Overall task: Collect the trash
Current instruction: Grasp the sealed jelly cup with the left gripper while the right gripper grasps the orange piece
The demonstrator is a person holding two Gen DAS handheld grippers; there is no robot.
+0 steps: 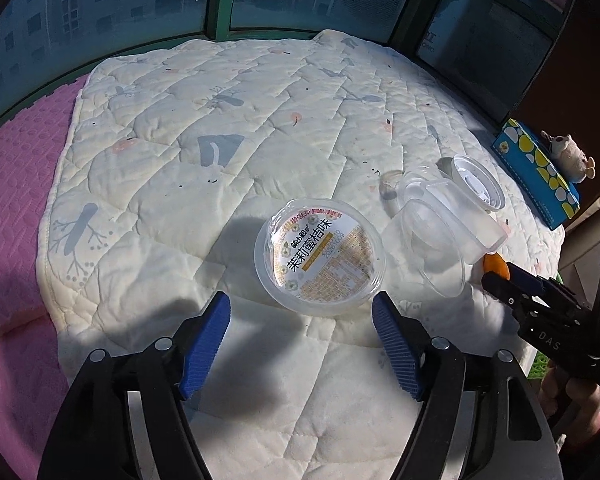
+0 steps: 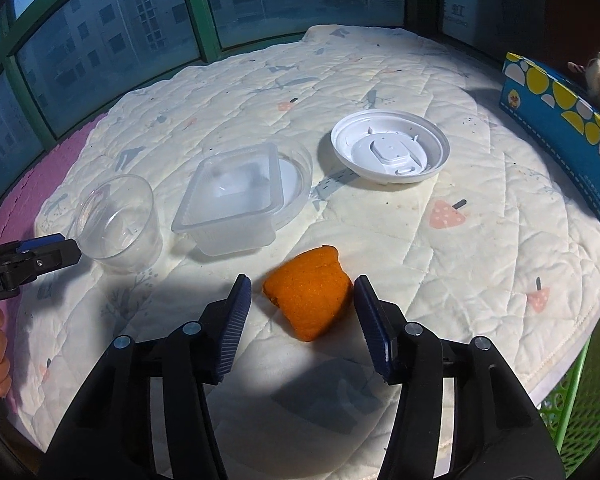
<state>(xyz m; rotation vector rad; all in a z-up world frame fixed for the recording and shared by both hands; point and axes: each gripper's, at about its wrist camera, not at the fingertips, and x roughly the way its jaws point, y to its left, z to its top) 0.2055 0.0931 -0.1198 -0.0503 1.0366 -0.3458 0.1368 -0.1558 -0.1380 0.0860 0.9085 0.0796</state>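
Observation:
A round clear plastic cup (image 1: 320, 256) with a printed orange-and-white label lies on the quilt just beyond my left gripper (image 1: 300, 314), which is open and touches nothing. The right wrist view shows the same cup (image 2: 116, 224) beside the left gripper (image 2: 50, 250). An orange piece of peel (image 2: 306, 300) lies between the fingers of my right gripper (image 2: 302, 294). A gap shows at the left pad, and the right pad is at the peel's edge, so the gripper is open around it. The left wrist view catches the peel (image 1: 494, 264) at the right gripper's tips (image 1: 500, 280).
A clear rectangular tub (image 2: 236, 200) rests on a round clear lid (image 2: 298, 176), with a white plastic lid (image 2: 390, 148) behind it. A blue and yellow box (image 2: 560, 132) stands at the right edge. The white quilt (image 2: 440, 280) covers a pink mat (image 1: 16, 200); windows run behind.

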